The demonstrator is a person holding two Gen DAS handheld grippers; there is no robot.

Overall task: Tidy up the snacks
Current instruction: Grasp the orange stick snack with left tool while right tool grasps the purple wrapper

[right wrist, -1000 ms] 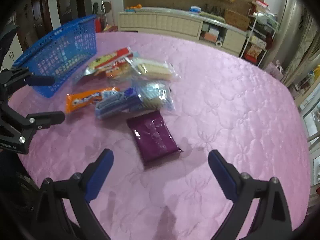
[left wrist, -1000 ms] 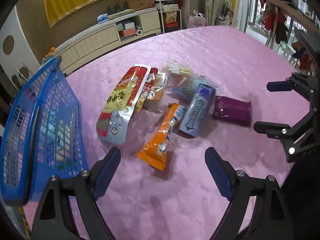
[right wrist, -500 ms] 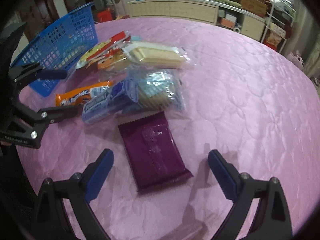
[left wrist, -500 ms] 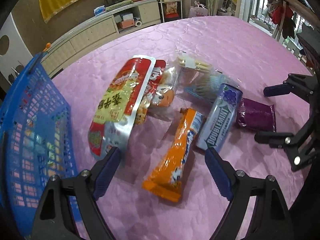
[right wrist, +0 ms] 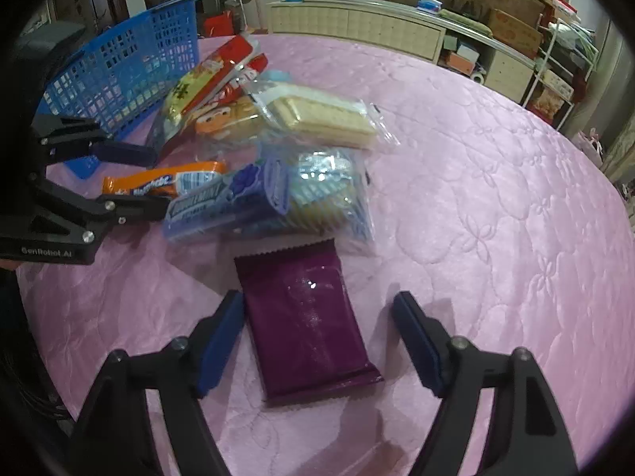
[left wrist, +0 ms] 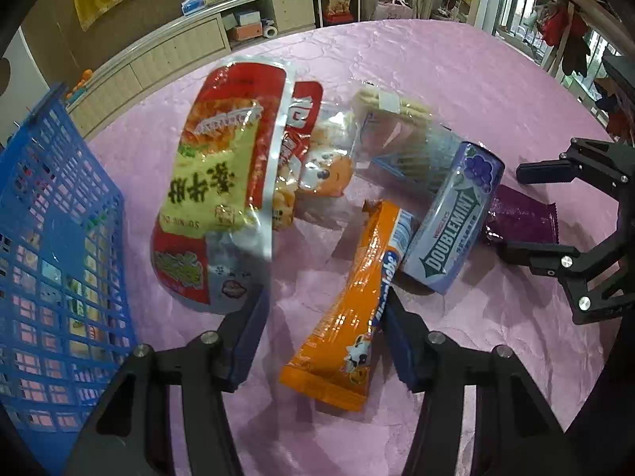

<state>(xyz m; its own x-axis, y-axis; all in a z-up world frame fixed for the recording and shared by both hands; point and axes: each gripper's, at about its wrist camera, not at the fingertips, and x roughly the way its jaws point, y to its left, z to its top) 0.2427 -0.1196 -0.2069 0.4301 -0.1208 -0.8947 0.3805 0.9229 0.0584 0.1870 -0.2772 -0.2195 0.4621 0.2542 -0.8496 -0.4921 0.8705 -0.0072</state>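
Several snack packs lie in a pile on the pink table. My left gripper (left wrist: 323,317) is open with its jaws on either side of the orange snack stick (left wrist: 349,301). Beside the stick lie the red and yellow bag (left wrist: 220,186) and the Doublemint pack (left wrist: 452,234). My right gripper (right wrist: 317,333) is open with its jaws on either side of the purple packet (right wrist: 305,317). A wafer pack (right wrist: 317,117) and a clear blue biscuit pack (right wrist: 325,194) lie behind it. The blue basket (left wrist: 47,258) stands at the left; it also shows in the right wrist view (right wrist: 119,67).
The pink quilted cloth (right wrist: 496,198) stretches wide to the right of the pile. A long low cabinet (right wrist: 357,27) and shelves stand beyond the table's far edge.
Both grippers have moved forward and down toward the snacks. The orange stick now sits between the left jaws and the purple packet between the right jaws. Both jaw pairs have narrowed somewhat.
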